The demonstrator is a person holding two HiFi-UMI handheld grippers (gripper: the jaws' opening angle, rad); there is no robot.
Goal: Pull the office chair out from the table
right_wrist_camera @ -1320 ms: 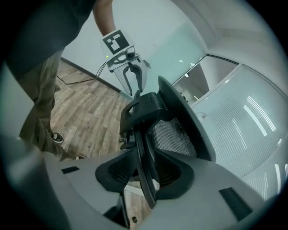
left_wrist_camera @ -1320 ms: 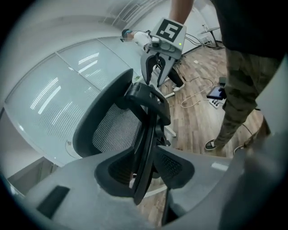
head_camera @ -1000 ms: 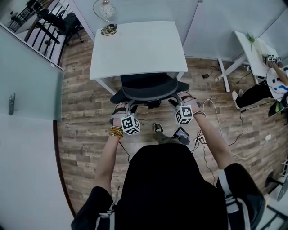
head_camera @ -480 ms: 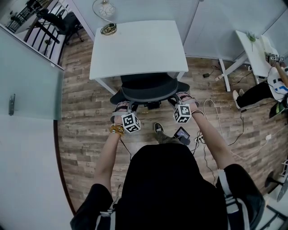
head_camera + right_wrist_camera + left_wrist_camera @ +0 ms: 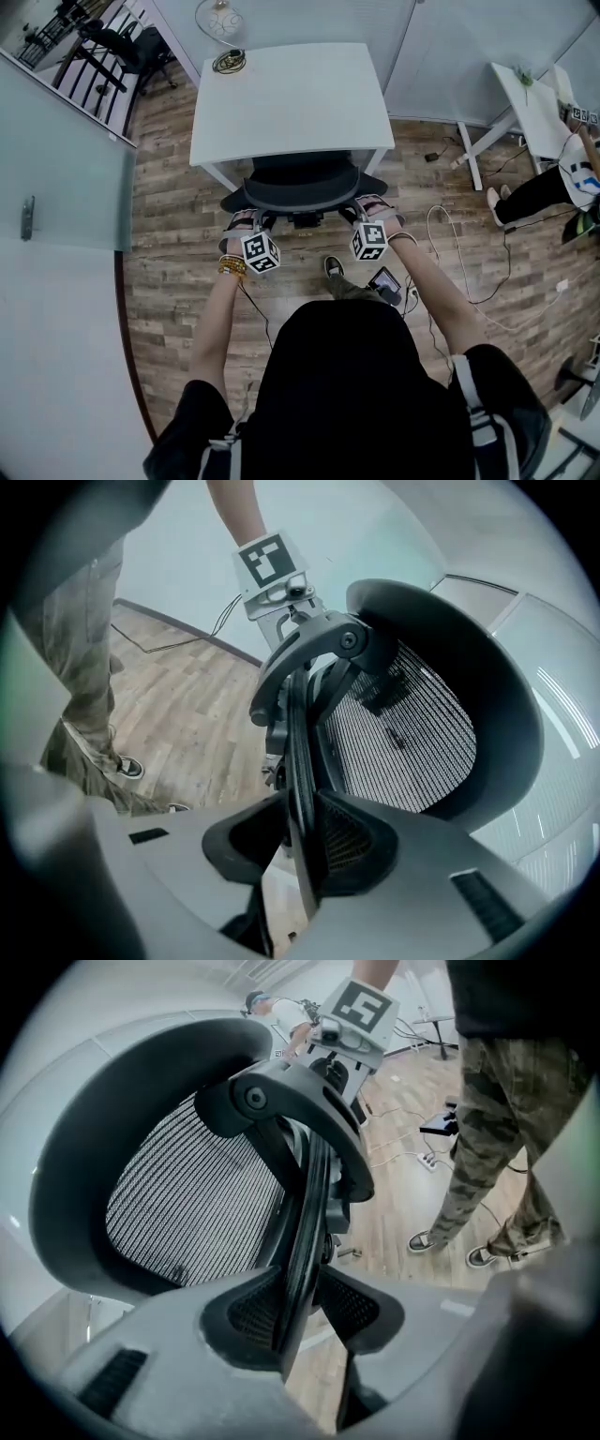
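Two-handed hold on office chair [image 5: 300, 183] by backrest rim (mesh panel inside a dark frame). Chair just beside near edge of white table [image 5: 291, 94], on wood floor [image 5: 178, 244]. Left gripper [image 5: 298, 1309]: clamped on rim, jaws opening slightly. Right gripper [image 5: 302, 841]: clamped on opposite side of rim, jaws closing, frame edge between pads.

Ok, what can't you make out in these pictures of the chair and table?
Office chair wheels: head view, hidden under its backrest and seat.
Seat's front: head view, tucked under the table.
Coiled item on the table's far corner: head view, too small to identify.
Person at right: head view, cut by the edge.
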